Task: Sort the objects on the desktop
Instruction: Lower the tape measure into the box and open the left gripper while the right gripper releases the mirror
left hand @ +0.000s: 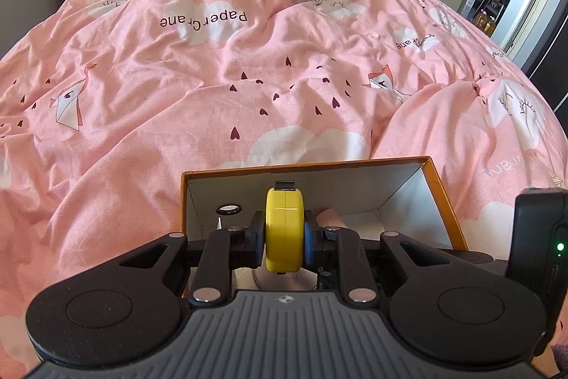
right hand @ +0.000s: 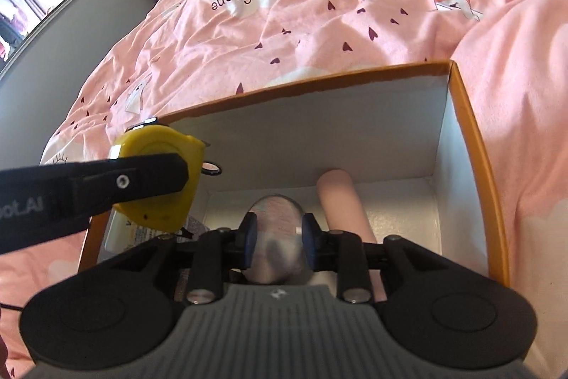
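The left tool (left hand: 284, 237) clamps a yellow tape measure (left hand: 285, 229) above the orange cardboard box (right hand: 472, 137) on the bed (left hand: 213, 77). The right tool (right hand: 278, 237), inside the box, stands partly open around a clear round container (right hand: 273, 219), its pads apparently clear of it; a pink cylinder (right hand: 342, 201) lies just beside.

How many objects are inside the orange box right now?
At least 3: a round pink case between the right fingers, a pink cylinder beside it, a small black ring at left. Others may be hidden.
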`<state>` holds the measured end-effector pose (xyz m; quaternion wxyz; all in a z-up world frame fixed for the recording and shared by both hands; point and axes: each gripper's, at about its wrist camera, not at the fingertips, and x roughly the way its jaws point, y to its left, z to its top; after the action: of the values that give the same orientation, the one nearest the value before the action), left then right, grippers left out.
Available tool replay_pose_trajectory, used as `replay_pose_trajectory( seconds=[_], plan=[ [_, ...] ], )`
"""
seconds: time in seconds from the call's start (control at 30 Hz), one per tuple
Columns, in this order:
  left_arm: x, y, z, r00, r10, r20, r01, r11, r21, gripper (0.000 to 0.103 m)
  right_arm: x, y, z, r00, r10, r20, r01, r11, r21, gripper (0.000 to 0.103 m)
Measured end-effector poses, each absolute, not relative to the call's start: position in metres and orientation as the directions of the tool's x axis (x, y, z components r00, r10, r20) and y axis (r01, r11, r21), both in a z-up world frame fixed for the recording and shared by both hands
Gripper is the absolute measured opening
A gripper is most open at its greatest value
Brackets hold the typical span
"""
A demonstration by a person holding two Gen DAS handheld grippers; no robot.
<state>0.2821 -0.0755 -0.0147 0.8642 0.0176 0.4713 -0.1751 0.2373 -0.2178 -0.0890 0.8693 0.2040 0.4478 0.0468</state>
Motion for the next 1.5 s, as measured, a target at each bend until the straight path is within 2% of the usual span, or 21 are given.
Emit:
replay_pose_trajectory(
  seconds=[0.07,0.13,0.23,0.3,0.43,0.63,0.97,1.33,1.5],
  plan=[
    [0.282,-0.077,-0.015,0.491,-0.283,-0.824,0.317,0.939,-0.133,0.023,0.238,-0.218,-0.090,0.585,0.271,-0.764,0.093,0.914,0.396,0.028],
    [0.282,-0.077,-0.015,0.491,-0.278,-0.826,0.313,0.941,-0.130,0.023,0.240,-0.216,-0.093,0.574,0.263,-0.776,0.089,0.921,0.378,0.018],
    [0.282,-0.077,-0.015,0.488,-0.274,-0.829,0.313,0.941,-0.127,0.023,0.244,-0.217,-0.102,0.547,0.309,-0.778,0.086,0.904,0.420,0.015],
    [0.282,-0.077,-0.015,0.481,-0.278,-0.832,0.311,0.941,-0.134,0.023,0.244,-0.221,-0.110,0.514,0.352,-0.782,0.103,0.880,0.463,0.015],
    [0.285,-0.076,-0.017,0.466,-0.287,-0.837,0.303,0.941,-0.153,0.023,0.231,-0.220,-0.094,0.561,0.346,-0.752,0.064,0.888,0.456,0.017],
    [0.288,-0.086,-0.027,0.442,-0.261,-0.858,0.296,0.946,-0.135,0.023,0.205,-0.215,-0.058,0.660,0.095,-0.745,0.078,0.978,0.194,0.015],
    [0.293,-0.110,-0.054,0.379,-0.187,-0.906,0.308,0.949,-0.067,0.023,0.199,-0.220,-0.060,0.660,0.112,-0.743,0.006,0.988,0.154,0.016],
    [0.300,-0.112,-0.076,0.325,-0.142,-0.935,0.285,0.957,-0.046,0.023,0.198,-0.213,-0.066,0.653,0.102,-0.751,-0.036,0.994,0.103,0.018],
    [0.301,-0.109,-0.080,0.323,-0.139,-0.936,0.267,0.962,-0.051,0.023,0.198,-0.213,-0.066,0.652,0.126,-0.748,-0.048,0.991,0.125,0.026]
  ],
)
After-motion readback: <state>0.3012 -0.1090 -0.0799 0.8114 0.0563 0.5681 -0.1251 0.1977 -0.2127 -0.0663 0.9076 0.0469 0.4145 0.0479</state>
